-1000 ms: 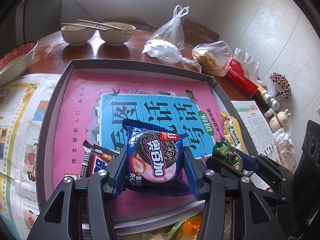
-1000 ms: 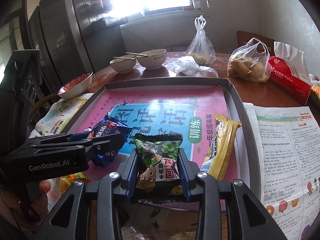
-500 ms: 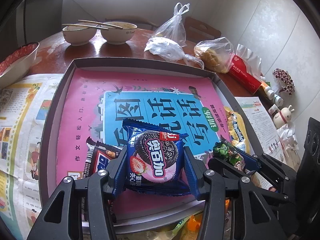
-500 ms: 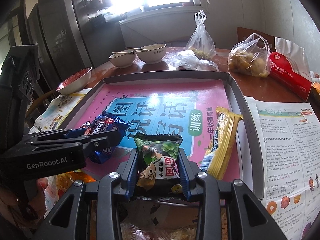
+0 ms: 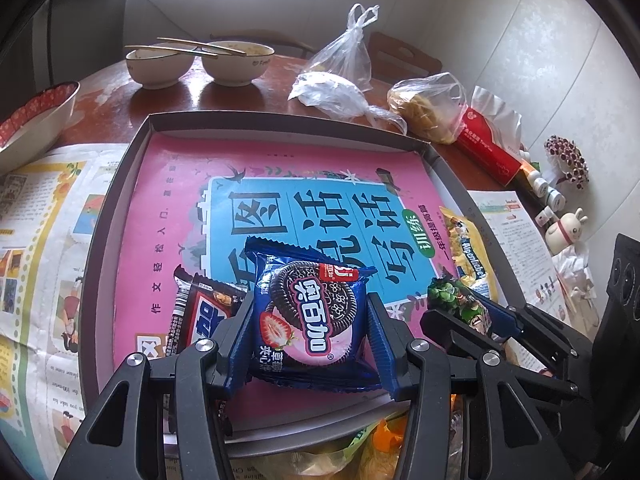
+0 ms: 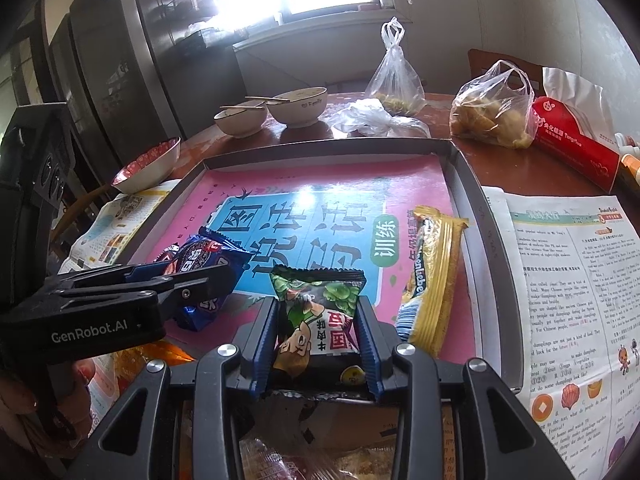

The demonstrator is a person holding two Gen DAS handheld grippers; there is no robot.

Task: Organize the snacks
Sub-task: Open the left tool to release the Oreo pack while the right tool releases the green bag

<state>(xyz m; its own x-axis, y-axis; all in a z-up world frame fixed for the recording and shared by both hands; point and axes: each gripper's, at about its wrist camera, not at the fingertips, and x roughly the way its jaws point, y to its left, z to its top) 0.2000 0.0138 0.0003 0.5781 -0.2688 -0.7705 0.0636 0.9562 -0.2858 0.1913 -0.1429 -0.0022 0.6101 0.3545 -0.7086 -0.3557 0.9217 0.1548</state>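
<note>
A blue cookie packet (image 5: pixel 310 318) sits clamped in the left gripper (image 5: pixel 308 344), low centre of its view. The right gripper (image 6: pixel 316 344) pinches a green snack packet (image 6: pixel 318 312). Both hover over the tray's (image 5: pixel 100 240) near edge, seemingly ready for placing beside the yellow bar (image 6: pixel 432 280).

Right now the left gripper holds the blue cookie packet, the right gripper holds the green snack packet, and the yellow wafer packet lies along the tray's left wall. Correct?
Not quite. The yellow wafer packet lies along the right wall of the tray, as the right wrist view shows. The rest is right: the left gripper holds the blue cookie packet, and the right gripper holds the green snack packet.
</note>
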